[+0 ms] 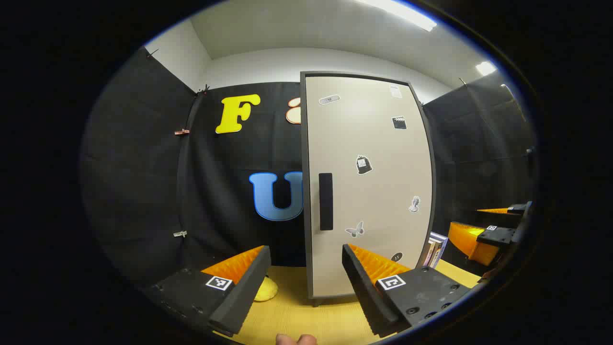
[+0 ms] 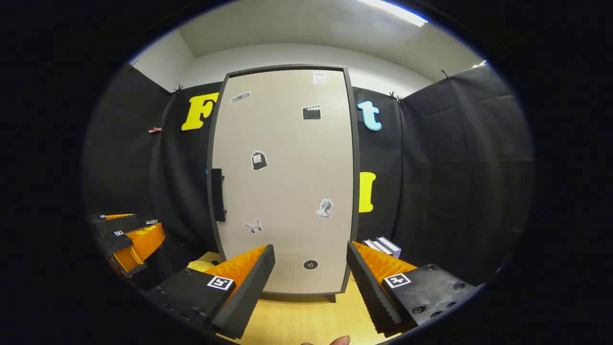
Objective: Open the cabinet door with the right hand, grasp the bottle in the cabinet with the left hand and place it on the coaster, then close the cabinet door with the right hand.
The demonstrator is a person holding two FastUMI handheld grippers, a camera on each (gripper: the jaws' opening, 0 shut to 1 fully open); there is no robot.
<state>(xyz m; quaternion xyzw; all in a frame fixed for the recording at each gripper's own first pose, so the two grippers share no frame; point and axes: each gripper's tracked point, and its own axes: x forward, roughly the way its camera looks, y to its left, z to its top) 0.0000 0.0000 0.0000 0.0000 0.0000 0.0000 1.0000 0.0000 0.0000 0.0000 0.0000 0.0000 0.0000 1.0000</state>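
Your left claw [image 1: 301, 287] and right claw [image 2: 309, 287] both gape, grasping nothing, just before the cabinet [image 2: 282, 182]. Its door is closed, handle [image 2: 218, 194] at its left edge; books [image 2: 383, 247] stand right of it on the worktop [image 2: 297, 318].

My left gripper [image 1: 306, 287]: black finger mounts with visible screws, a square black-and-white marker tag on each, ribbed inner faces. My right gripper [image 2: 310, 287]: same build, same tags, screws along the mounts.
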